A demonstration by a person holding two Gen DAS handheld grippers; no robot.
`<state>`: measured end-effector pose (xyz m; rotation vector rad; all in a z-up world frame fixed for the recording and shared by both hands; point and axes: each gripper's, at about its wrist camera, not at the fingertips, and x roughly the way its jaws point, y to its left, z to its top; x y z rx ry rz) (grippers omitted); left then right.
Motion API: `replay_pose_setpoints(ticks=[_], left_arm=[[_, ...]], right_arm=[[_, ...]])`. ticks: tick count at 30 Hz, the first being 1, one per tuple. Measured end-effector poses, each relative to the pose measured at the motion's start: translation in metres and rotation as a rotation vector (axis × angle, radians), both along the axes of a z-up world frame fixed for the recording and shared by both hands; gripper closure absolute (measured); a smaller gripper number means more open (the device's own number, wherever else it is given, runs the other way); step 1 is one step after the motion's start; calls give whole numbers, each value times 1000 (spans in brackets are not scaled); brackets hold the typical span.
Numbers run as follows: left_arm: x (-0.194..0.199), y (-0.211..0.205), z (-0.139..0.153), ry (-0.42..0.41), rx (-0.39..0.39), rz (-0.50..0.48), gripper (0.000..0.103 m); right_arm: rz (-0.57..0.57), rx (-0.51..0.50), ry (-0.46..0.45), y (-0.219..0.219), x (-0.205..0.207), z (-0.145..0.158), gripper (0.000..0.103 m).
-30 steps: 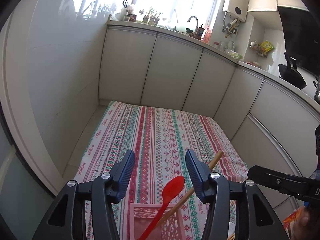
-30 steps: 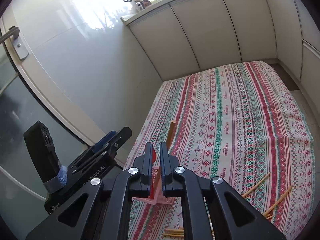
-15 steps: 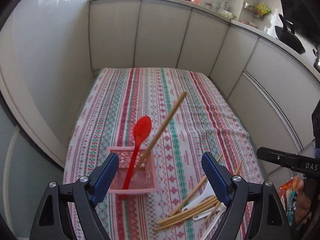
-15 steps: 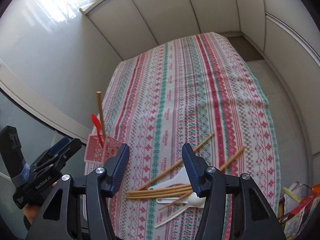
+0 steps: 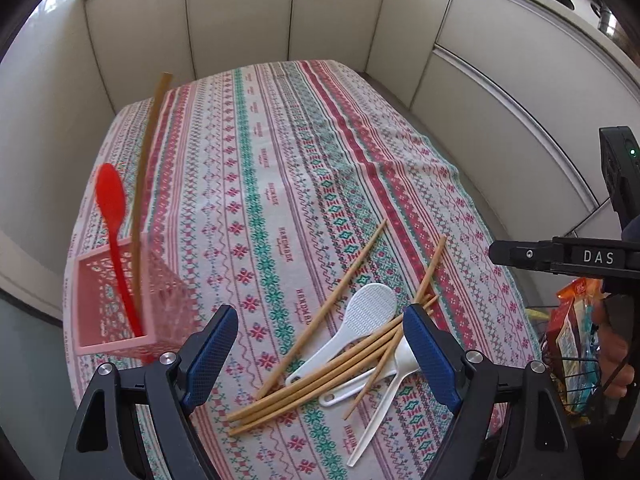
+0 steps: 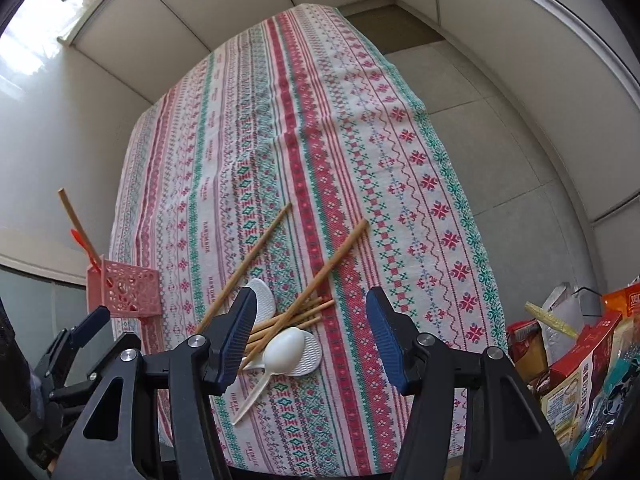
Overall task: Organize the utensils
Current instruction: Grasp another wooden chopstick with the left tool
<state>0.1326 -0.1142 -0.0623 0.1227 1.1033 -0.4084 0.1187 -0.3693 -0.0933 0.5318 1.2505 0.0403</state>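
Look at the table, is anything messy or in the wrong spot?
Yes. Loose chopsticks and white spoons lie crisscrossed in a heap on the tablecloth near its front edge. Only a red spoon and one chopstick stand in the pink basket. Both grippers are open and hold nothing.

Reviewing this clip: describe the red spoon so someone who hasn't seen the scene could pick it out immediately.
Find the patterned tablecloth and, at its near left edge, the pink lattice basket. The red spoon stands in it, bowl up, beside one upright wooden chopstick. It is the only red utensil; the other spoons are white and lie flat.
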Motion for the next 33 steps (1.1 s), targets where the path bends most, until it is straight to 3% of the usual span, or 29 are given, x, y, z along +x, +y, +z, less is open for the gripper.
replay_pose_setpoints(ticks=[4,6,11,13,21,23,28,33], left_arm=[[19,-23,-26,69,9,-26,19],[31,-36,-39,83,17,-45,25],[62,-60,-73,126,28,-67,63],[70,-66,-84,150,24,-67,69],[78,-94,-97,118,104,-96,80],[78,-96,-97,106,138,-89,91],[79,-93,-95,89,173,-67,92],[75,-74,-79,61,149,-43,94]], right_arm=[[-19,12,44,-9,5,-15,43],[-26,15,65,-12,7,-24,43],[-29,15,121,-17,14,-46,43],[-28,28,133,-19,16,-51,43],[-25,43,159,-28,20,-68,43],[-34,50,165,-30,20,-72,43],[-46,95,182,-32,23,-79,43],[-47,142,182,-25,29,-84,46]])
